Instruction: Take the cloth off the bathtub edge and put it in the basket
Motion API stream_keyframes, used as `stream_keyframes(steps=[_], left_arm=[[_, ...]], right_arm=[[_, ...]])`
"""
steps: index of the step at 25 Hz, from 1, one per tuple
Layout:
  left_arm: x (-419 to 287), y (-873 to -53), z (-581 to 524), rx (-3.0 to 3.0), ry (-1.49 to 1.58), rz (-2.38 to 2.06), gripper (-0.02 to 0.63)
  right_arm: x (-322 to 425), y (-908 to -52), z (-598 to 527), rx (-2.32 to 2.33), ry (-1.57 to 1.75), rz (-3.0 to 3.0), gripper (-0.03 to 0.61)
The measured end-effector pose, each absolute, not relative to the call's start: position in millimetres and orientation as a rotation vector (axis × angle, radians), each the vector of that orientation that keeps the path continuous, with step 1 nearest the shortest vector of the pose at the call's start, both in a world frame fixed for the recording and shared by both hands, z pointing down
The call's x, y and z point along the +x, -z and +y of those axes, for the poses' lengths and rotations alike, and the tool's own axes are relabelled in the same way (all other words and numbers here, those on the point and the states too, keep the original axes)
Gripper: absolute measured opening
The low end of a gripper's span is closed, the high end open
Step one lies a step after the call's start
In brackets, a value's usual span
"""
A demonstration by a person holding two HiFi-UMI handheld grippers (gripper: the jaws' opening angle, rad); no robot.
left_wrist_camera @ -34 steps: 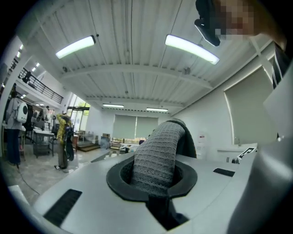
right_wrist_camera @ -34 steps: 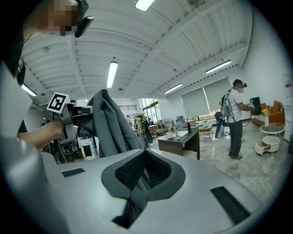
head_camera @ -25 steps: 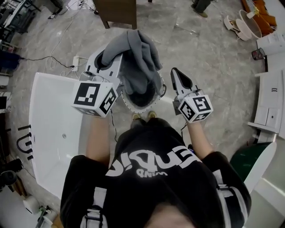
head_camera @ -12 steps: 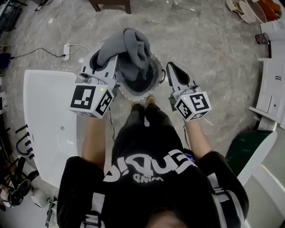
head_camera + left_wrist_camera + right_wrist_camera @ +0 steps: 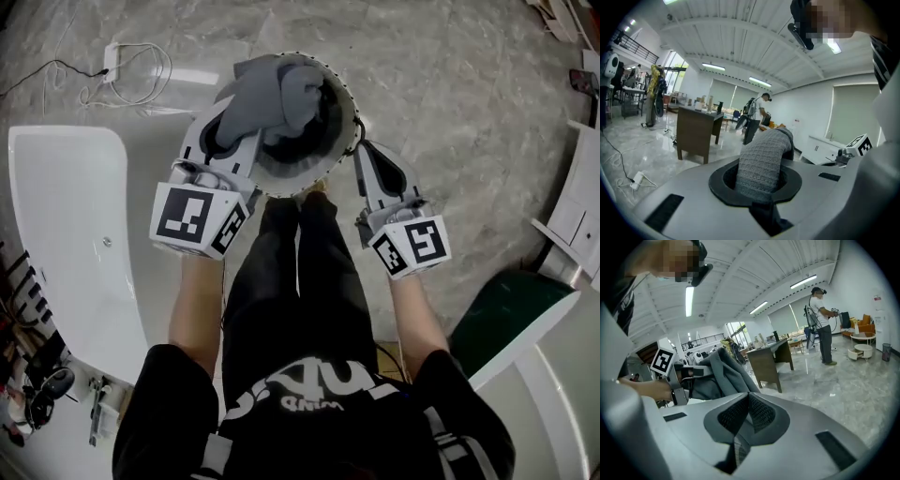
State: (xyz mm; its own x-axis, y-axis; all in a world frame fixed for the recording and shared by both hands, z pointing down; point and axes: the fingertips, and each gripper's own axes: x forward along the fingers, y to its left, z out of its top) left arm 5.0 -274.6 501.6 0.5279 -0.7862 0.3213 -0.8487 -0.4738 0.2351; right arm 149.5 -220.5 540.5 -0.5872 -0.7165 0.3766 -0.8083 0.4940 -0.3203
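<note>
Head view first: where is the cloth sitting?

Right over the mouth of the round, white-rimmed basket [image 5: 349, 98]. The dark grey knitted cloth [image 5: 272, 89] is bunched up there, inside the rim's outline. Whether it touches the bottom, I can't tell.

Who's got hold of it?

Left gripper view answers that. The left gripper [image 5: 761, 192] has its fingers pinched on a fold of the cloth, which rises in a hump just ahead of them.

And the other side?

The right gripper [image 5: 746, 397] is empty, its fingers pressed together with nothing between them. From above, its tips sit just beside the basket's right rim, apart from the cloth.

What about the tub?

The white bathtub [image 5: 66, 216] lies off to the person's left on the grey marbled floor [image 5: 469, 112], well apart from the cloth. The basket is just ahead of the person's legs.
</note>
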Motion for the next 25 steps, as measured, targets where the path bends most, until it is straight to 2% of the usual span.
stream_keyframes(steps=[9, 22, 23, 25], left_arm=[[15.4, -634.4, -255.3, 2.314, -0.296, -1.286, 0.058], [22.8, -694.6, -229.7, 2.218, -0.370, -1.264, 0.063], [23.8, -700.1, -227.9, 2.210, -0.382, -1.263, 0.070], [25.2, -712.5, -224.6, 2.185, -0.398, -1.255, 0.130]], right_arm=[[146.4, -640.5, -203.4, 1.284, -0.809, -2.476, 0.014], [146.3, -662.4, -186.7, 1.289, -0.871, -2.443, 0.014], [146.8, -664.0, -186.8, 1.292, -0.875, -2.441, 0.014], [147.5, -667.7, -186.7, 1.294, -0.884, -2.437, 0.014]])
